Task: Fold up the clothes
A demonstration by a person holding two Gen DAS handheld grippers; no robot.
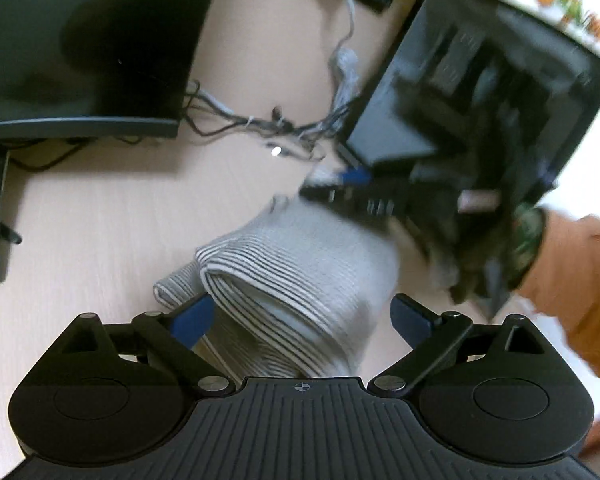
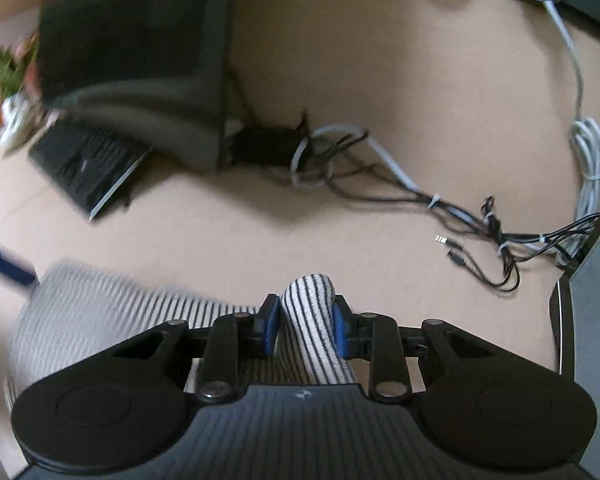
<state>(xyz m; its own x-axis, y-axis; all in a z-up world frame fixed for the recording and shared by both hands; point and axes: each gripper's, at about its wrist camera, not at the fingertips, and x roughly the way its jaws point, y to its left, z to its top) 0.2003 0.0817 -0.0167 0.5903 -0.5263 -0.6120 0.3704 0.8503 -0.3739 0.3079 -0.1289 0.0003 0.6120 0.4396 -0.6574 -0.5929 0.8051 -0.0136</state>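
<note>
Garment: striped cloth (image 1: 288,280), partly folded, on the desk (image 1: 100,240) betw. two monitors.
L gripper (image 1: 304,316): jaws spread wide, pads off the fabric; fold lies betw. them, loose.
R gripper (image 2: 306,324): blue pads (image 2: 270,326) pinch a bunched fold of cloth, lifted off desk.
Bkgd: cables (image 2: 440,200), keyboard (image 2: 88,164).

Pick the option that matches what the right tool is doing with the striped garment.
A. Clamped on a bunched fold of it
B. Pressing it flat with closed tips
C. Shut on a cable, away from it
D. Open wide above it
A: in the right wrist view the right tool has its blue pads pinching a bunched fold of the striped garment between them.
</note>
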